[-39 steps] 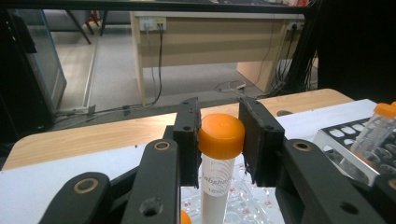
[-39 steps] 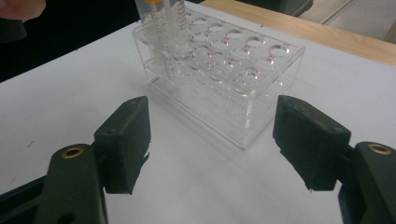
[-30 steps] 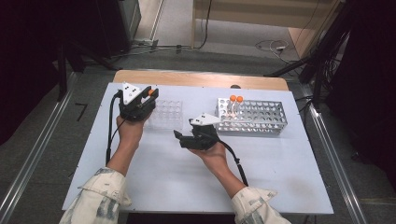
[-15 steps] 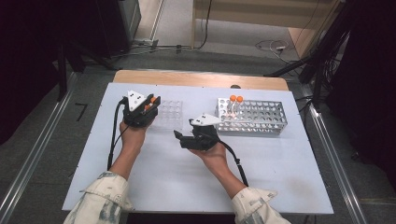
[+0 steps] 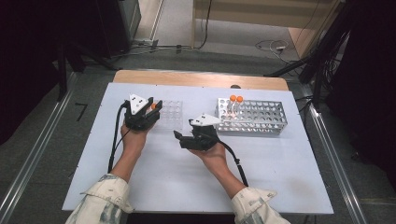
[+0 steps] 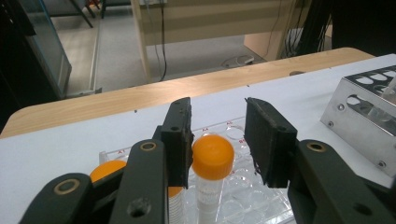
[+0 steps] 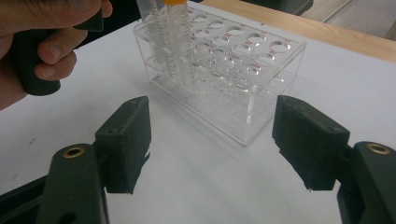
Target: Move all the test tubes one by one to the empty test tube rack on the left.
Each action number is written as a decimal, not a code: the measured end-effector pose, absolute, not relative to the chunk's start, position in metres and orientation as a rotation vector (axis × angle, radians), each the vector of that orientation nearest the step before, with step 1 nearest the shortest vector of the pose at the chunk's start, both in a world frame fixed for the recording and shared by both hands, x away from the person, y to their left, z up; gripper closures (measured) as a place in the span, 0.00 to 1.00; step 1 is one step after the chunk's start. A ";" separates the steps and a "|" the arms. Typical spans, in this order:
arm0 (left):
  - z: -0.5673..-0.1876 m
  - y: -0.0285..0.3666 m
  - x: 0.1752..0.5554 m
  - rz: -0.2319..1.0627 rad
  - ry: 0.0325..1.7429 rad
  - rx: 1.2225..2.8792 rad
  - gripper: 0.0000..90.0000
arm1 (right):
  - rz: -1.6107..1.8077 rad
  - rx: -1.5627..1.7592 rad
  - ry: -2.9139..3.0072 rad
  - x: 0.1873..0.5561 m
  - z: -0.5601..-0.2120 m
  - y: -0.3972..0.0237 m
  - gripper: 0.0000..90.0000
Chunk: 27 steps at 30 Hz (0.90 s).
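Left gripper (image 6: 217, 135) sits over the near-left corner of the clear plastic rack (image 5: 170, 114), jaws just been opening; an orange-capped tube (image 6: 212, 172) stands between them in a rack hole. The left pad is against or right at the cap's side, the right pad stands off with a visible gap, so the tube is no longer clamped (contact on the left side cannot be settled from this angle). A second orange-capped tube (image 6: 105, 170) stands just beside the first, partly hidden behind the left jaw's arm. In the high view the left gripper (image 5: 150, 108) shows with its grey plate on top and an orange cap at its tip, at the rack's left edge. The person's left hand (image 5: 133, 137) holds it from below, cable trailing back along the forearm. Right gripper (image 7: 212, 140) is held low over the white table (image 5: 280, 168), jaws wide apart with nothing between them, pointed at the clear rack from the side; both tubes and the left hand are seen beyond it in the right gripper view. In the high view the right gripper (image 5: 180, 137) lies near the rack's near-right corner. Further right, well apart from the clear rack, is a metal rack (image 5: 259, 116) holding two more orange-capped tubes (image 5: 236, 103) at its far-left corner.
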<state>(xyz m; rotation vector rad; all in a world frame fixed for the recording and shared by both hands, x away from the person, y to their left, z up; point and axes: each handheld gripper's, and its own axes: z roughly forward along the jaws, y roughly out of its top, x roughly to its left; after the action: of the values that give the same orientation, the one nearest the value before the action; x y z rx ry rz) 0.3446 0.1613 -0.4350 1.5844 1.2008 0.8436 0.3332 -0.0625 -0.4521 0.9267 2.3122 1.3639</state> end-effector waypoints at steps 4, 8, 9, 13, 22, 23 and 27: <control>-0.433 0.162 0.343 0.822 1.204 1.571 0.58 | 1.361 0.928 2.303 0.334 -0.452 -0.064 0.30; -0.432 0.162 0.341 0.822 1.208 1.569 0.44 | 1.350 0.938 2.270 0.335 -0.451 -0.070 0.31; -0.431 0.162 0.340 0.824 1.209 1.568 0.41 | 1.350 0.943 2.264 0.336 -0.451 -0.072 0.31; -0.428 0.163 0.335 0.816 1.207 1.540 0.33 | 1.342 0.954 2.215 0.340 -0.447 -0.083 0.31; -0.425 0.166 0.313 0.809 1.182 1.486 0.28 | 1.307 1.056 2.052 0.352 -0.437 -0.125 0.36; -0.425 0.167 0.311 0.811 1.184 1.485 0.28 | 1.295 1.065 2.032 0.353 -0.436 -0.131 0.37; -0.429 0.168 0.304 0.811 1.179 1.486 0.27 | 1.282 1.110 1.983 0.358 -0.435 -0.151 0.39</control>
<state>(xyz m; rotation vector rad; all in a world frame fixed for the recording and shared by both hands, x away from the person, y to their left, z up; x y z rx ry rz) 0.3035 0.1681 -0.4294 1.4856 1.1790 0.8107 0.3579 -0.1509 -0.4352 1.1098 1.9830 1.2821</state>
